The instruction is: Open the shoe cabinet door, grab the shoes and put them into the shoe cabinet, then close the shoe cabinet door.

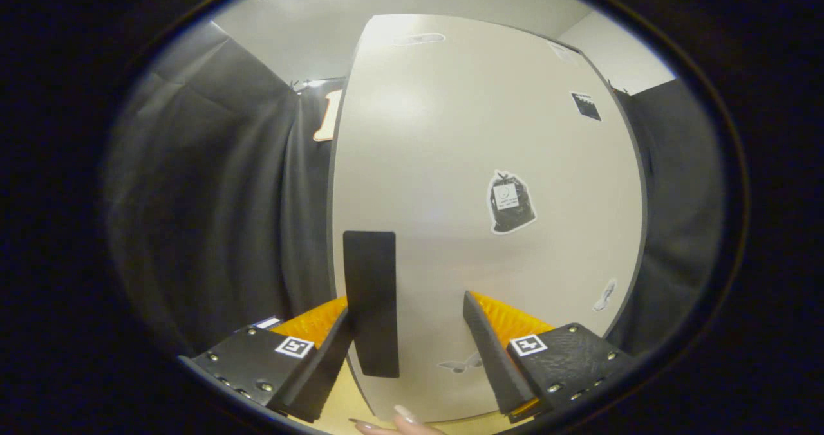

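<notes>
We see the gripper (407, 306) spread wide against the shoe cabinet door (489, 184), its dark handle (371, 303) beside the left finger.

There is one cabinet door (489, 165) with one dark handle (371, 303) on it. One gripper (405, 322) shows two fingers spread apart, and the door carries five stickers.

Strip of pale yellow floor (338, 404) low down, under the fingers. Standing on it, a tall pale shoe cabinet (463, 152). Gripper (407, 301) spread wide at the cabinet front, black handle (370, 303) just beside one finger.
</notes>
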A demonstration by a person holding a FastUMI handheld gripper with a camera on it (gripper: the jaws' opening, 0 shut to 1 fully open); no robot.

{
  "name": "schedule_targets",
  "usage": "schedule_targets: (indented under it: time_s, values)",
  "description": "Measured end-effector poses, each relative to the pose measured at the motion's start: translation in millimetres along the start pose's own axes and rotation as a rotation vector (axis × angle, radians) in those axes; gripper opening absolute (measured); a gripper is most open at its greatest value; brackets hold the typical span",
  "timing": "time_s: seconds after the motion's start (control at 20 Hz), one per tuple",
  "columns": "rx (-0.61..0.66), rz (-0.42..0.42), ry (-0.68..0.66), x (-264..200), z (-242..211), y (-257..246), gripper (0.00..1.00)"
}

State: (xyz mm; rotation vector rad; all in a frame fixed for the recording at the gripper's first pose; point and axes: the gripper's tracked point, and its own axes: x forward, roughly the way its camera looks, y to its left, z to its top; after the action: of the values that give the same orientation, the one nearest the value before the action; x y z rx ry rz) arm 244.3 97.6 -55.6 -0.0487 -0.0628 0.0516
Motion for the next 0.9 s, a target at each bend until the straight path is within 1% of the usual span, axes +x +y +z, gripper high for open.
schedule_targets:
  time_s: [0.3, 0.6, 0.7, 0.9]
  values:
    - [0.006, -0.054, -0.017, 14, -1, 0, 0.95]
    - [0.016, -0.058, -0.023, 16, -1, -1, 0.95]
    - [0.027, -0.037, -0.017, 12, -2, 1, 0.96]
    - [0.089, 0.039, -0.012, -8, -3, 4, 0.96]
